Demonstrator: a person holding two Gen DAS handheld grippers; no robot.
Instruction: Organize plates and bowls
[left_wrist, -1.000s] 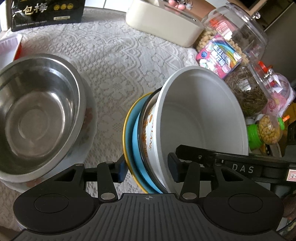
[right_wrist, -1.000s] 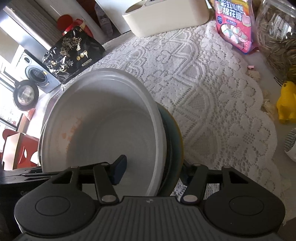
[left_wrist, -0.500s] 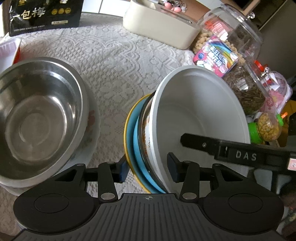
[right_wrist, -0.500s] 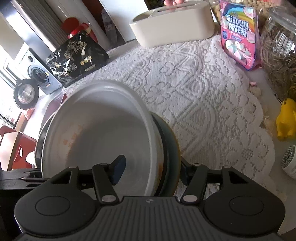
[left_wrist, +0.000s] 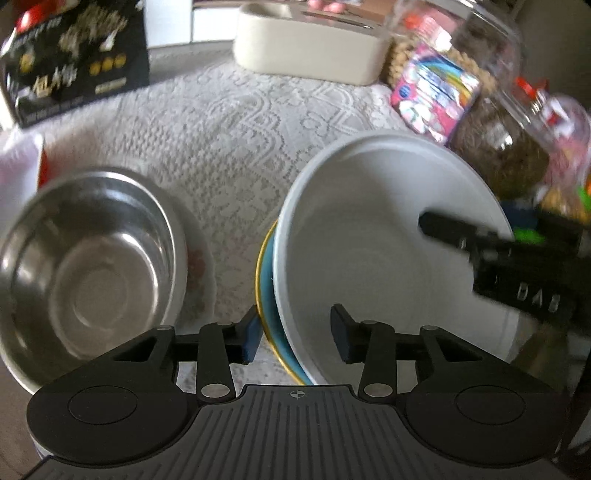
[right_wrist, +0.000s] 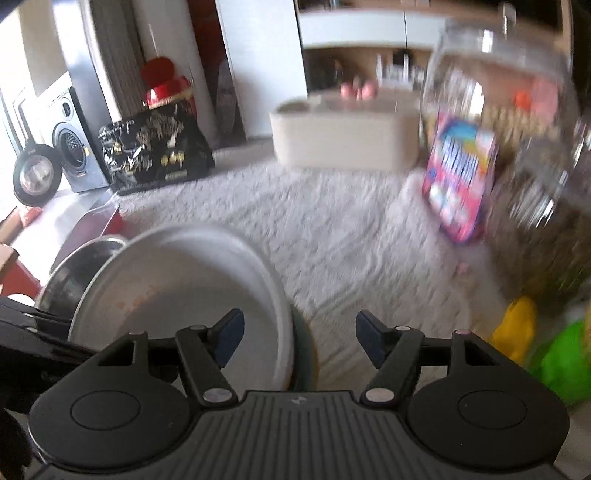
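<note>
Lace-covered worktop (left_wrist: 236, 122), crowded at its right edge with snack jars, open cloth in the middle.
Your white bowl (left_wrist: 388, 236) is stiff, glazed, slippery and breakable, tilted on the blue plate (left_wrist: 267, 295). Left claw (left_wrist: 295, 338) straddles both rims, contact unclear; right claw (right_wrist: 299, 338) has just spread, clear of the rim. Steel bowl (left_wrist: 85, 258) sits left.

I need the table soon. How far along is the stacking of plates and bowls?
Partly done. The steel bowl already sits on a floral plate. In hand: the left tongs straddle the rims of the white bowl and blue plate; the right tongs have just been opening, pads clear. Left: merging the two stacks.
</note>
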